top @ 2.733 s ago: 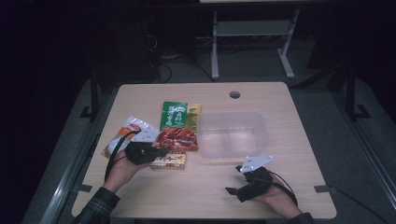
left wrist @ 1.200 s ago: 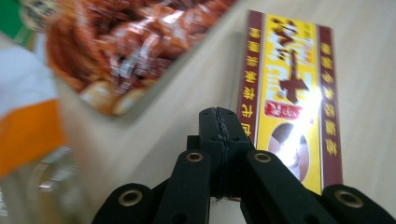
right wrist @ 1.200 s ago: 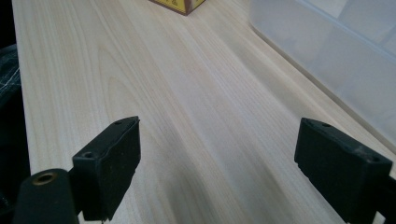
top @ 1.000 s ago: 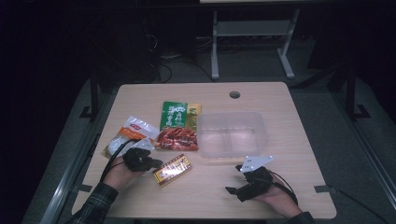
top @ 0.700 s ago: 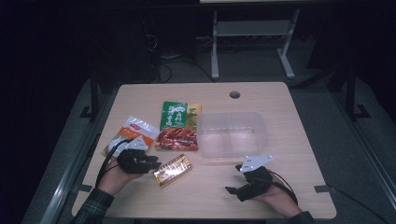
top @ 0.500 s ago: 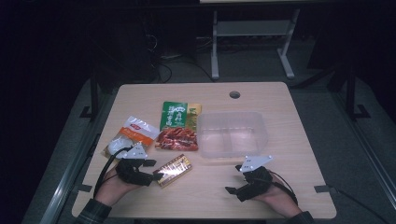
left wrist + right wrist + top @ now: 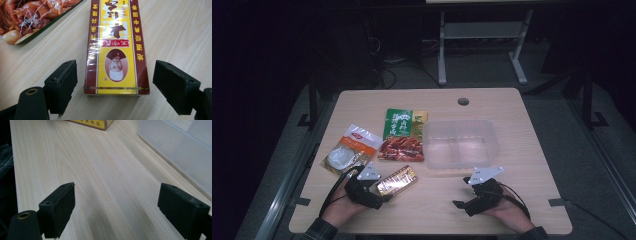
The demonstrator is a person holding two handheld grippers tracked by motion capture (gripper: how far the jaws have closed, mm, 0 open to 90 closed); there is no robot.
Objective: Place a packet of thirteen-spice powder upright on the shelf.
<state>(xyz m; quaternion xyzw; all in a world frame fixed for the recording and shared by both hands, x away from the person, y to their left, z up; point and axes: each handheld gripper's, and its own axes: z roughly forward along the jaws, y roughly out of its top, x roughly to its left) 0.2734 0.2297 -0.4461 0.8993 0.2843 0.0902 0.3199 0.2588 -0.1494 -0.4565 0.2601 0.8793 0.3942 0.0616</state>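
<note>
Presently, the yellow snack box (image 7: pixel 116 47) is lying flat on the table (image 7: pixel 522 130) near its front-left corner, between the just-opened jaws of the left hand-held gripper (image 7: pixel 113 82), pads standing clear of it. The right hand-held gripper (image 7: pixel 117 205) is resting near the front edge, jaws apart, beside the clear plastic container (image 7: pixel 460 150).

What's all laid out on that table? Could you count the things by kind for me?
Flat snack packets: 3, white-orange, green, red
Yellow snack box: 1
Clear plastic tub: 1
Handheld grippers: 2, left, right
Total: 7
</note>
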